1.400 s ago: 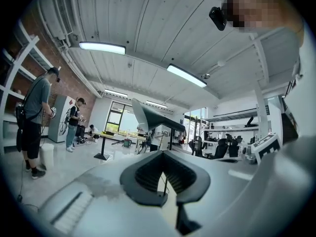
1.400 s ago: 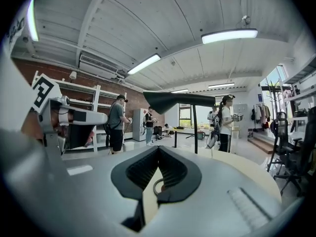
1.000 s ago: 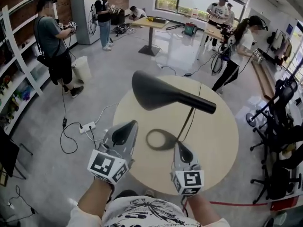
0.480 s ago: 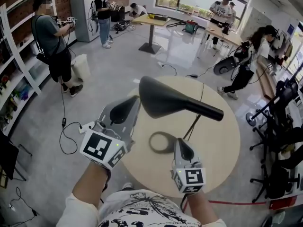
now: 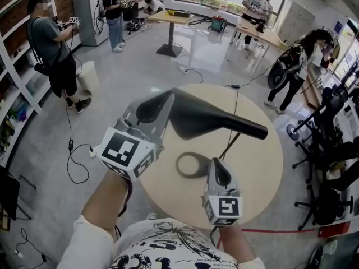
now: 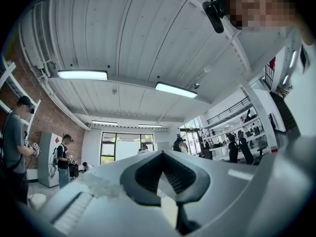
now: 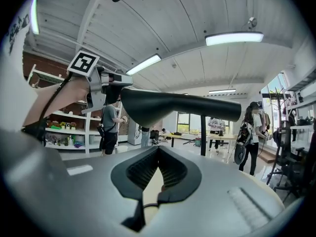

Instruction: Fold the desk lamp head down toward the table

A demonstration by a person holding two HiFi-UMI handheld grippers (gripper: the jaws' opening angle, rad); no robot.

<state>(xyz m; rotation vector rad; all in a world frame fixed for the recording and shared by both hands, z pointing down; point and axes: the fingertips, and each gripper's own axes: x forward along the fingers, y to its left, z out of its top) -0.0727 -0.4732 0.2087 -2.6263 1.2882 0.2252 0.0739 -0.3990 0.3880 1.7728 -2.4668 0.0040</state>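
Observation:
The black desk lamp stands on the round beige table (image 5: pixel 263 172). Its long head (image 5: pixel 196 116) lies level, high above its ring base (image 5: pixel 193 165). My left gripper (image 5: pixel 166 98) is raised to the head's left end, shut with nothing between its fingers. Whether it touches the head I cannot tell. In the left gripper view this gripper (image 6: pixel 161 153) points up at the ceiling and the lamp is out of sight. My right gripper (image 5: pixel 216 162) stays low by the base, shut and holding nothing. The right gripper view has the lamp head (image 7: pixel 163 105) above the right gripper (image 7: pixel 158 148).
The lamp's cord (image 5: pixel 234 111) trails off the table's far edge. A power strip and cables (image 5: pixel 92 150) lie on the floor at the left. Office chairs (image 5: pixel 331 144) crowd the right side. Several people stand around, and a second table (image 5: pixel 168 18) is behind.
My left gripper has risen from the table's near left edge, up and right to the lamp head's left end. The right gripper has barely moved.

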